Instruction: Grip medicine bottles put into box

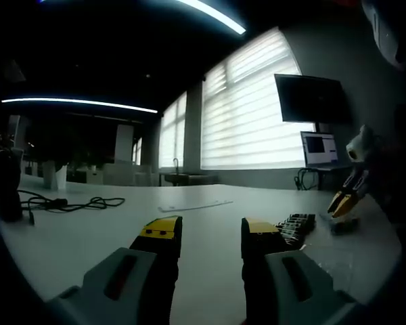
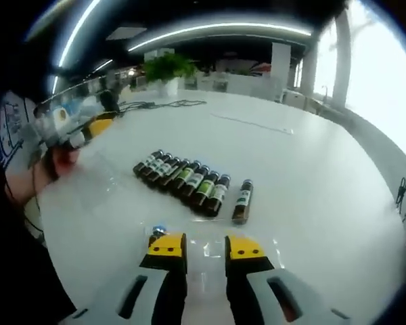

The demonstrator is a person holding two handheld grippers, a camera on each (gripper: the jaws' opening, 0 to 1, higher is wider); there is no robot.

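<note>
Left hand-held gripper [image 1: 211,233] jaws parted, empty, right hand-held gripper [image 2: 204,245] likewise, both low

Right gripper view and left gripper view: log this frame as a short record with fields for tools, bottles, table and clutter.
right tool: open, empty, hovering over the table short of the bottles
left tool: open, empty, above the table
bottles: row of dark medicine bottles lying side by side, one separate bottle lying just right of the row
table: white
clutter: black cable, potted plant
box: cannot tell
</note>
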